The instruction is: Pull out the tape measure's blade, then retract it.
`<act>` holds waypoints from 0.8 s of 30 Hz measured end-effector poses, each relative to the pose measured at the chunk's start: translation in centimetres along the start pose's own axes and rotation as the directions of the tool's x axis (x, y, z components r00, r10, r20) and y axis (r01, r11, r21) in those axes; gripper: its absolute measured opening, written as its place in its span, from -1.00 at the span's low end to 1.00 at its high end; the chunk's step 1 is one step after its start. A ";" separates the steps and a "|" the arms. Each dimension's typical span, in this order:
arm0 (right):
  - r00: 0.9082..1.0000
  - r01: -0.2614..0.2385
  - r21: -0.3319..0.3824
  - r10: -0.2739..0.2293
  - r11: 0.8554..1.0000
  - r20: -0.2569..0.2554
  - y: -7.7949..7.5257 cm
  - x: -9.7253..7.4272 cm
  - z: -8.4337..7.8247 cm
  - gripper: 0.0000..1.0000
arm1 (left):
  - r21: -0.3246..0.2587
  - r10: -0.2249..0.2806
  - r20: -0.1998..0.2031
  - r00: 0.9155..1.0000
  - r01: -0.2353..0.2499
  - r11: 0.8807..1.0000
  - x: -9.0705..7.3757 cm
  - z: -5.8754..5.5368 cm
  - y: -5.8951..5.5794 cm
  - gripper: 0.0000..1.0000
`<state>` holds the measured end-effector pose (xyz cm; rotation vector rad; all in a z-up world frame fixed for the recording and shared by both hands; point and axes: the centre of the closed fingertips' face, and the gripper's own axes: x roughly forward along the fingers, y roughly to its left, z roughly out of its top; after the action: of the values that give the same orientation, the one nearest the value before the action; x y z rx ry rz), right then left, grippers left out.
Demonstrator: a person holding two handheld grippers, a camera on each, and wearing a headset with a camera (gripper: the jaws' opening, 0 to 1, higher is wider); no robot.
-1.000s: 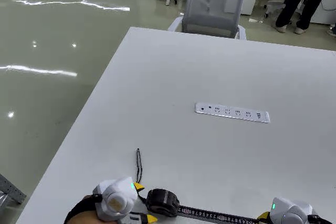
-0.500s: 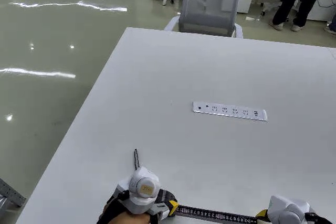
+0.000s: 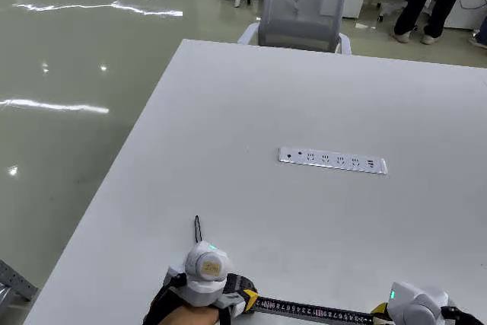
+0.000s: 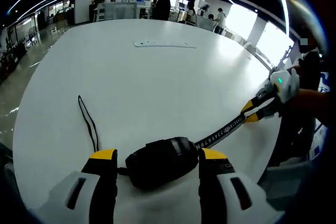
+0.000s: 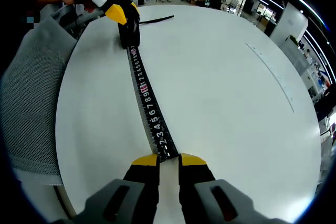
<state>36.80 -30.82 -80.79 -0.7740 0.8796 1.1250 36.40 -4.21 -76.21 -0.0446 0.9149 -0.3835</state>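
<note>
Head view: finds the tape measure's case [image 3: 234, 285] at the near edge of the table [image 3: 319, 89], half under the left gripper [image 3: 245, 301], with the blade [image 3: 304, 311] lying flat and drawn out as far as the right gripper [image 3: 380, 313].

Left gripper view: brackets the case [image 4: 160, 162] with a jaw on either side, the lanyard [image 4: 86, 119] trailing off across the table. Hugs the case closely, yet cannot tell whether truly clamped.

Right gripper view: pinches the blade's end [image 5: 164, 150] between nearly closed jaws, with the printed numbers running away toward the case [image 5: 131, 32].

Judging the pull-out done and retraction the step in hand:
- Press the case firmly to the table.
- Walk the blade end back along the blade's own line, flat and lightly taut.
- Release only close to the case mouth.

Otherwise risks a whipping blade or a skidding case.
</note>
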 end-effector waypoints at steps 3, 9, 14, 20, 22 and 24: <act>1.000 0.000 0.001 0.000 1.000 0.000 0.0 0.0 0.0 -0.77 | -0.044 -0.005 -0.003 1.000 0.005 0.999 -0.1 0.0 0.2 0.21; 1.000 0.002 0.004 -0.002 1.000 -0.002 0.0 0.0 -0.1 -0.77 | -0.168 -0.013 -0.021 1.000 0.009 0.986 0.1 -0.1 -0.1 0.39; 1.000 0.006 0.008 -0.006 1.000 -0.004 0.1 -0.1 0.1 -0.77 | -0.184 0.006 -0.020 1.000 -0.010 0.983 0.2 -0.1 -0.4 0.46; 1.000 0.009 0.007 -0.009 1.000 -0.004 0.1 -0.1 0.0 -0.77 | -0.183 0.009 -0.046 0.999 -0.018 0.983 0.4 -0.9 -0.3 0.16; 1.000 0.010 0.008 -0.010 1.000 -0.005 0.0 0.0 0.0 -0.77 | -0.186 0.010 -0.054 0.999 -0.020 0.982 0.4 -1.2 -0.4 0.15; 1.000 0.011 0.009 -0.011 1.000 -0.005 0.0 0.0 -0.1 -0.77 | -0.188 0.008 -0.058 0.998 -0.019 0.982 0.6 -1.4 -0.5 0.15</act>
<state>36.80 -30.89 -80.86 -0.7740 0.8833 1.1089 35.44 -4.70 -77.42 -0.2017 1.0051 -0.2860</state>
